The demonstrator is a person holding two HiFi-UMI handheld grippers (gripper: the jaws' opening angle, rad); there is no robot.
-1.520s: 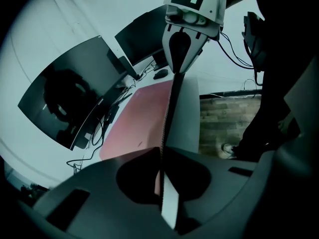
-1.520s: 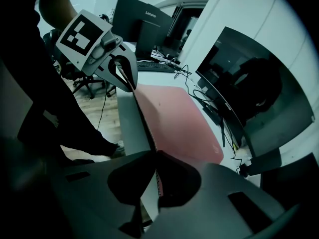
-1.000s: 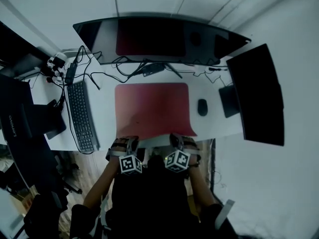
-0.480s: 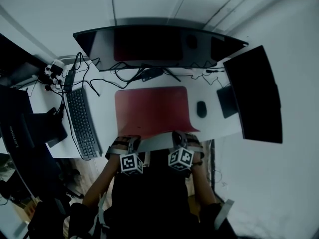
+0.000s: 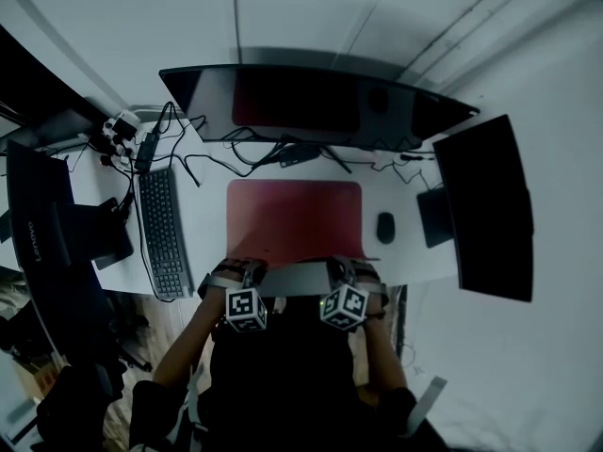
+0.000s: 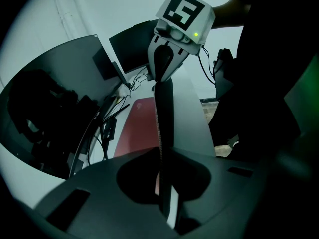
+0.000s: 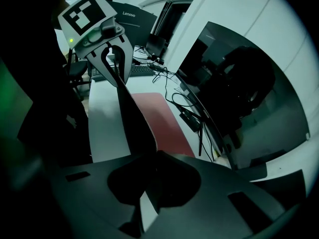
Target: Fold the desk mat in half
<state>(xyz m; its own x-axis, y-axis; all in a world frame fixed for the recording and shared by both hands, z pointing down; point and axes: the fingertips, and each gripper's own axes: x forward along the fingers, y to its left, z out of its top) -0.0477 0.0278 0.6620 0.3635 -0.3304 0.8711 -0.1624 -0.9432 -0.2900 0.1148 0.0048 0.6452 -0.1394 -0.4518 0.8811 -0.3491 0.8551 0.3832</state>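
**Grip and handling, fold under way.** My left tool [image 6: 163,183] is closed tight on the near-left corner of the red rectangular desk mat [image 5: 294,217]. My right tool [image 7: 149,188] is clamped the same way on the near-right corner. Both pinch only the thin hem, and the edge runs taut from one tool to the other.

Just beyond the tools, the raised near strip shows the mat's pale grey underside. Farther out, the red face lies flat on the white tabletop [image 5: 203,224].

The sheet curves smoothly where it lifts, so I judge it thin, light and limp, not stiff. It would sag in the middle if the two tools came closer together. The two near corners are the right places to hold, kept level and well apart. The underside may cling to the tabletop, so the flat far half should stay put while the near half is carried over it.

Outward to the right of my right tool lies a black computer mouse [image 5: 385,227], just beside the mat. A black keyboard [image 5: 165,229] lies to the left of my left tool. A curved black monitor [image 5: 311,102] stands beyond the mat's far edge.
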